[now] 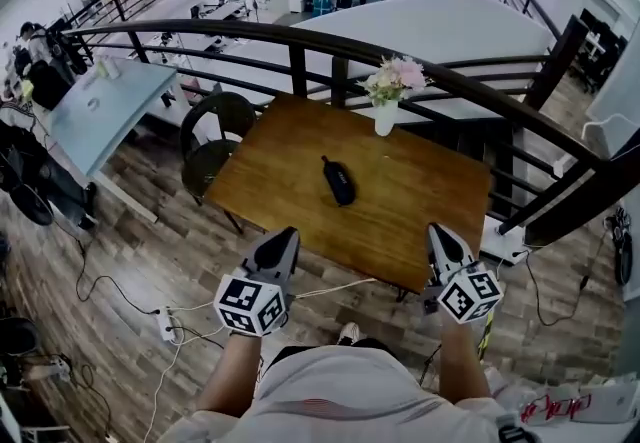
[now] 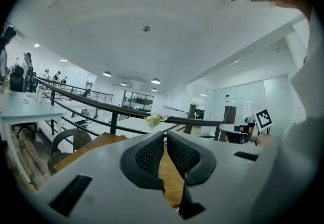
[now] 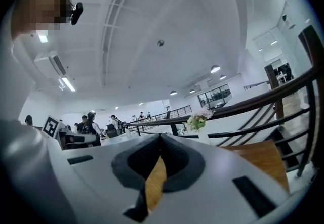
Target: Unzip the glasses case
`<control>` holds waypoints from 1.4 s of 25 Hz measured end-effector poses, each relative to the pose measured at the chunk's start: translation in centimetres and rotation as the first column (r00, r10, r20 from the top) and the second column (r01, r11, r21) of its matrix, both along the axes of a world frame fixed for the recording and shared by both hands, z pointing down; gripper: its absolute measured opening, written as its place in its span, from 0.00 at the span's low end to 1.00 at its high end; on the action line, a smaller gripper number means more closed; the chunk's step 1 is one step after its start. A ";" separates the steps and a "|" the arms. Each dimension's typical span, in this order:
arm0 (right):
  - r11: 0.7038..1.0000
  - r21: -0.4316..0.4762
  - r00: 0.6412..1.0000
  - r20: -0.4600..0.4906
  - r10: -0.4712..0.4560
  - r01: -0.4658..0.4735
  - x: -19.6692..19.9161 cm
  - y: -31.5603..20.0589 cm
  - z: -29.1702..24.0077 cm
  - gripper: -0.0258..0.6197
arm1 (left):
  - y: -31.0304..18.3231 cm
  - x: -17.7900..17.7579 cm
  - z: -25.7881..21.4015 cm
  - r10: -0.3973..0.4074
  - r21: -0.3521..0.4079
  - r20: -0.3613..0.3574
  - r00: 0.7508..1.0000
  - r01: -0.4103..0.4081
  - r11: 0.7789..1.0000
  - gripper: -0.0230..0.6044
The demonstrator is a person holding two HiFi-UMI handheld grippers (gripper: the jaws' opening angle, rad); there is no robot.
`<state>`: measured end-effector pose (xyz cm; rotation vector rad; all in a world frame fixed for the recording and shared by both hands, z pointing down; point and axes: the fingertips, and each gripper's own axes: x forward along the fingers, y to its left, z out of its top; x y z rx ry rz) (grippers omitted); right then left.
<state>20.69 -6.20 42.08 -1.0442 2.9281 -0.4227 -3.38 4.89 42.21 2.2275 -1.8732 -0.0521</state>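
A dark glasses case (image 1: 339, 181) lies near the middle of the wooden table (image 1: 420, 211). My left gripper (image 1: 285, 234) hovers at the table's near left edge, shut with nothing in it. My right gripper (image 1: 437, 231) hangs over the near right edge, also shut and empty. Both are well short of the case. In the left gripper view the jaws (image 2: 165, 134) meet at their tips, with only tabletop (image 2: 172, 180) showing behind them. The right gripper view shows its jaws (image 3: 160, 137) closed the same way. The case is not visible in either gripper view.
A white vase of flowers (image 1: 389, 91) stands at the table's far edge. A dark railing (image 1: 300, 41) curves behind the table. A black chair (image 1: 215, 136) sits at its left side. Cables and a power strip (image 1: 167, 326) lie on the wooden floor.
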 end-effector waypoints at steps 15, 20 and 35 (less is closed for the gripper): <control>0.994 -0.098 0.998 -0.048 0.035 -0.039 -5.6 -10.8 4.3 0.12 | -12.9 -4.8 3.6 0.071 -0.072 -0.039 0.997 -0.073 0.995 0.08; 0.985 -0.106 0.989 -0.078 0.128 -0.136 -11.6 -12.8 5.0 0.12 | -17.8 -11.0 4.7 0.175 -0.077 -0.047 0.984 -0.178 0.981 0.08; 0.947 -0.225 0.957 -0.233 0.176 -0.229 -19.0 -17.2 10.6 0.23 | -25.3 -16.5 9.5 0.317 -0.167 -0.139 0.938 -0.338 0.926 0.08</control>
